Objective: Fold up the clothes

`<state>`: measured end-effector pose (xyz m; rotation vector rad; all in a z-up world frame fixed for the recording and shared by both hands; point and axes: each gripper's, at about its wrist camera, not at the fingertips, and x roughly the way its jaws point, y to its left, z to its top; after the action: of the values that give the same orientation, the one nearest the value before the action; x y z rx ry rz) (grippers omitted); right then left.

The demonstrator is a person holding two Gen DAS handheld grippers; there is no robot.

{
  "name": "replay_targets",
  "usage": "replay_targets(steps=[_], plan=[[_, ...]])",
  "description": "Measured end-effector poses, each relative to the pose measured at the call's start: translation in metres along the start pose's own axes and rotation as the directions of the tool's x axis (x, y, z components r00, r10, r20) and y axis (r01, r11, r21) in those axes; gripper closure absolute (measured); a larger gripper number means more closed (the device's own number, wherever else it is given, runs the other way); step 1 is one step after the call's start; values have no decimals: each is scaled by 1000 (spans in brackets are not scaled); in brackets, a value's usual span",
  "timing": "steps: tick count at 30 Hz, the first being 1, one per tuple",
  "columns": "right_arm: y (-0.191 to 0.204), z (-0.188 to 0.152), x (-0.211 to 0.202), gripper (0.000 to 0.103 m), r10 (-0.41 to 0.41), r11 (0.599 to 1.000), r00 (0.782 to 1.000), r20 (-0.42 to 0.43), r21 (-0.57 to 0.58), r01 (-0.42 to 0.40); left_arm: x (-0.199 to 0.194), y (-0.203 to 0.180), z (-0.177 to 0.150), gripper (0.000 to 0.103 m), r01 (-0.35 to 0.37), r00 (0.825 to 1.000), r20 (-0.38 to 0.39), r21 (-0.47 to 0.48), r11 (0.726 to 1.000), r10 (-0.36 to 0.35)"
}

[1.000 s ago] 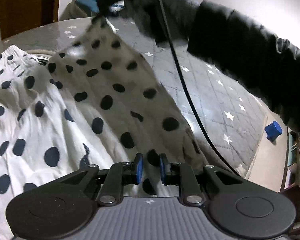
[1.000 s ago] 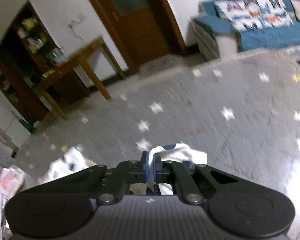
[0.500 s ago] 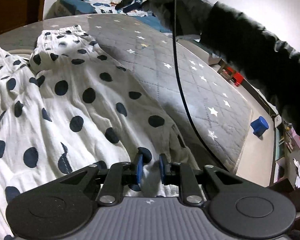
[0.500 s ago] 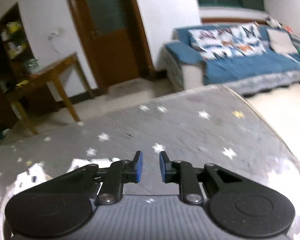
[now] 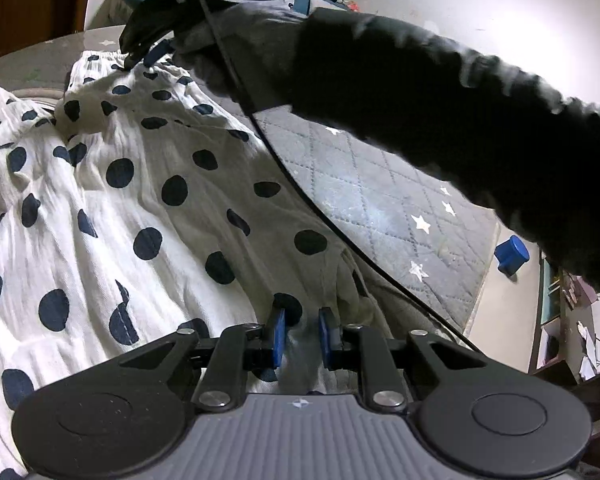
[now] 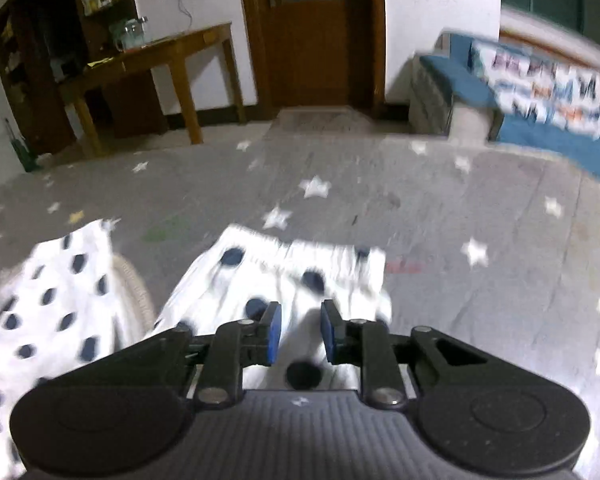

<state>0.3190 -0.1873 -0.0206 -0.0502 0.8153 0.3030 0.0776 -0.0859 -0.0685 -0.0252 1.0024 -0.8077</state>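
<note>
A white garment with dark blue dots [image 5: 140, 200] lies spread on a grey quilted star-pattern mat [image 5: 380, 200]. My left gripper [image 5: 301, 334] is open, its blue pads low over the garment's near edge, holding nothing. My right gripper [image 6: 300, 330] is open just above the garment's far elastic end [image 6: 300, 264], holding nothing. In the left wrist view the right gripper [image 5: 148, 54] and the dark-sleeved arm [image 5: 420, 92] reach across to that far end.
A black cable [image 5: 320, 216] hangs from the right arm over the garment's right side. A blue block [image 5: 511, 254] sits beyond the mat's edge. A wooden table [image 6: 160, 64], door [image 6: 312, 28] and blue sofa [image 6: 540, 92] stand beyond the mat.
My right gripper let go of the garment's far end, opened, and has come back down over it. The lifted cloth dropped flat on the mat. My left gripper stayed open in place.
</note>
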Motion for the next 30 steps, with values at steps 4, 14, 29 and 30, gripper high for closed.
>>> replay_targets(steps=[4, 14, 29, 30], plan=[[-9, 9, 15, 82, -139, 990, 990, 22, -14, 139, 3, 2, 1, 81, 21, 1000, 5, -1, 1000, -21], [12, 20, 5, 67, -171, 981, 984, 54, -84, 175, -31, 36, 1, 70, -43, 995, 84, -84, 996, 50], [130, 36, 25, 66, 203, 961, 979, -27, -184, -205, -109, 118, -29, 55, -470, 838, 93, -377, 798, 538], [135, 38, 28, 66, 202, 961, 979, -25, -189, -203, -109, 120, -32, 55, -480, 832, 88, -380, 791, 547]])
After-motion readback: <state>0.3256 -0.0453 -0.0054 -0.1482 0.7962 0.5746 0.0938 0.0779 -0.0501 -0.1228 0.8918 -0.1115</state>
